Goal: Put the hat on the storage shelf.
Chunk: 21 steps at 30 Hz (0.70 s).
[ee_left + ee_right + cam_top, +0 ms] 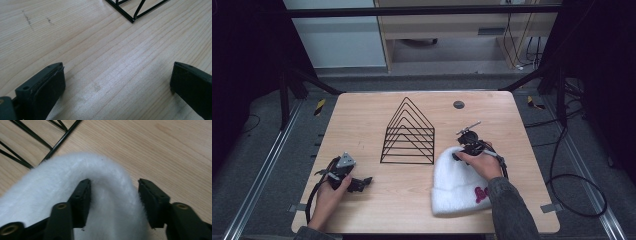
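Observation:
A white fluffy hat (459,185) with a pink mark on its cuff lies on the right half of the wooden table (362,115). My right gripper (457,156) is down on the hat's far end. In the right gripper view the hat's crown (75,170) bulges up between the jaws of that gripper (113,187), and both pads press into the fur. My left gripper (362,182) rests near the table's front left, held in a hand. Its jaws stand wide apart in the left gripper view (117,75), with bare wood between them.
A black wire rack (408,132) of triangular frames stands mid-table, just left of the hat; its corner (135,10) lies ahead of the left gripper and its base bars (37,142) beside the hat. A small grey disc (458,104) sits at the far edge.

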{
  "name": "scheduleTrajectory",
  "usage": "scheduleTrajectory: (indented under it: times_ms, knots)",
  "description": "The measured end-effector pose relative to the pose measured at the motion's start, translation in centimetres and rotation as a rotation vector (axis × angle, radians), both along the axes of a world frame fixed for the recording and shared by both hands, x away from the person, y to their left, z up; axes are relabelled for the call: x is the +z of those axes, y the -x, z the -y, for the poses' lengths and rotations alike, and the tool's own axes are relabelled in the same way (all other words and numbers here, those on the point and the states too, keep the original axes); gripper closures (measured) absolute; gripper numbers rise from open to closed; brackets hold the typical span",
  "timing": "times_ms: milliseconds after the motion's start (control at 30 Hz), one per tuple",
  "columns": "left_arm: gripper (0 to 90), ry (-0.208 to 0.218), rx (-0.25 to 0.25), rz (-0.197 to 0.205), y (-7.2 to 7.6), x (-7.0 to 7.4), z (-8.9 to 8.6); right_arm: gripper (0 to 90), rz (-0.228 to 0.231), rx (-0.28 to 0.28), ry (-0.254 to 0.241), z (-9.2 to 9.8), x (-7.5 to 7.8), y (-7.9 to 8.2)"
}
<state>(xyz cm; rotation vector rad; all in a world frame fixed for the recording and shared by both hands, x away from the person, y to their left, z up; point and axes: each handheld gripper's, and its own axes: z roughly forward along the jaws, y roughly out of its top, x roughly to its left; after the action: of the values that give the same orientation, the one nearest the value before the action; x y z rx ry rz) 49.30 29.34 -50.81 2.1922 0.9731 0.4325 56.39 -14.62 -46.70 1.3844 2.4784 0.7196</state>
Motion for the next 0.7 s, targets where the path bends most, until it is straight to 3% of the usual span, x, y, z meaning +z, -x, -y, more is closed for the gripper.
scheduleTrajectory:
  times_ms: [367,700]
  knots:
    - [0.0,0.0,0.0,0.0,0.0,0.0,0.0,78.6,0.022,0.049,-0.012,-0.1,0.6,0.8]
    - [0.0,0.0,0.0,0.0,0.0,0.0,0.0,82.2,0.105,0.065,-0.067,0.7,3.2,3.1]
